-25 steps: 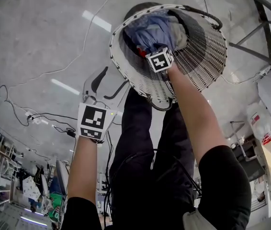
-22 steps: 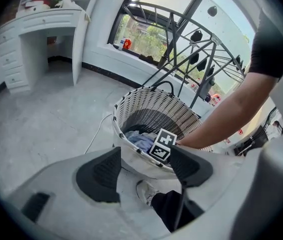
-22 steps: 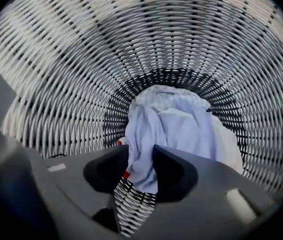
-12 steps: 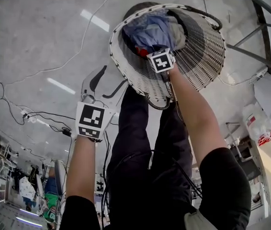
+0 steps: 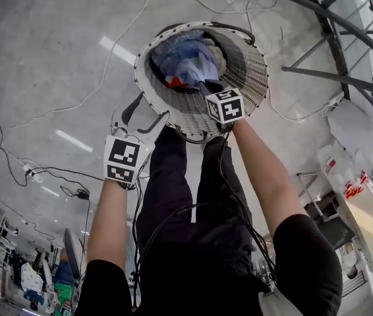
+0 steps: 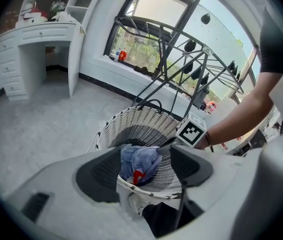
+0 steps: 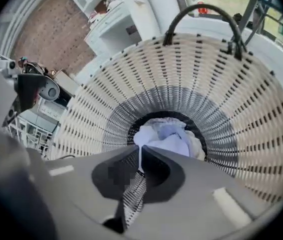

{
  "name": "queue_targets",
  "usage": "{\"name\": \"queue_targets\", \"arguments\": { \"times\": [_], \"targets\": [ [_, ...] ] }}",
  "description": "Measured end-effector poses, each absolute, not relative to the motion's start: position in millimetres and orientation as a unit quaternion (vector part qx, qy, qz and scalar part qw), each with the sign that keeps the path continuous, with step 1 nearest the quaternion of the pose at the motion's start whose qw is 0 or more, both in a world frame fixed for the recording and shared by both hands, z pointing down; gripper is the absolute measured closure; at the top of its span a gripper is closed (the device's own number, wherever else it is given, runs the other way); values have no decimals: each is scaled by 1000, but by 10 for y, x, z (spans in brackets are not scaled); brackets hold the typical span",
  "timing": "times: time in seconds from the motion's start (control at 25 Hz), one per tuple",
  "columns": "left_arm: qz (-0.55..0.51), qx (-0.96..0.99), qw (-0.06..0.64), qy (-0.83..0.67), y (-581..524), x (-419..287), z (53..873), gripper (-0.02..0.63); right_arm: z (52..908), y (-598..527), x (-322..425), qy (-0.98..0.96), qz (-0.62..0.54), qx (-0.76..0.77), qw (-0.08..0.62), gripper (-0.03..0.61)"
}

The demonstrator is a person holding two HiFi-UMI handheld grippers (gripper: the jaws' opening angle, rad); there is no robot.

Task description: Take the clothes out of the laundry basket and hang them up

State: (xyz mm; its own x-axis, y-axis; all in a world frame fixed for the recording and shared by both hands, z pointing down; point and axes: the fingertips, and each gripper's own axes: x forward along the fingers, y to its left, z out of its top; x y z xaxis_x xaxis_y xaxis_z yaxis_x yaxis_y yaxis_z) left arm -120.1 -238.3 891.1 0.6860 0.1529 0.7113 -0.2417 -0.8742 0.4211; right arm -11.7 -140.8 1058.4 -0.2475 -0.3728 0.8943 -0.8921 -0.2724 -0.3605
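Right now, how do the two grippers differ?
The right gripper is shut on the blue garment in the laundry basket; the left gripper stands open, holding nothing. The right reaches into the basket's mouth; the left hangs outside its rim. Both carry a marker cube and point downward.

No word, number or brand is showing clearly enough to read. The marker cube [image 5: 124, 162] on the left gripper [image 5: 145, 116] and the one on the right gripper [image 5: 206, 89] are showing only black-and-white square patterns. To the right of the laundry basket [image 5: 252, 78], a white bottle [image 5: 341, 173] is showing a red label too small to read.
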Motion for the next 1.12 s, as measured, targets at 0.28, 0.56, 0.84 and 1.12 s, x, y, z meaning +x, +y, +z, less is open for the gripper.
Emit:
{"name": "queue_targets", "arguments": {
  "times": [0.28, 0.56, 0.84, 1.12],
  "targets": [
    [400, 887, 230, -15, -2231, -1194, 8511, 291, 9395, -1434, -59, -572, 536, 594, 183, 557],
    [405, 893, 195, -6, -2115, -1269, 7890, 290, 7806, -1479, 59, -615, 463, 613, 177, 555],
    [386, 907, 168, 13, -2078, -1065, 7182, 288, 6358, -1398, 251, -642, 419, 624, 148, 554],
    [361, 923, 122, 57, -1988, -835, 6621, 285, 5029, -1408, 307, -683, 344, 627, 147, 554]
  ]
}}
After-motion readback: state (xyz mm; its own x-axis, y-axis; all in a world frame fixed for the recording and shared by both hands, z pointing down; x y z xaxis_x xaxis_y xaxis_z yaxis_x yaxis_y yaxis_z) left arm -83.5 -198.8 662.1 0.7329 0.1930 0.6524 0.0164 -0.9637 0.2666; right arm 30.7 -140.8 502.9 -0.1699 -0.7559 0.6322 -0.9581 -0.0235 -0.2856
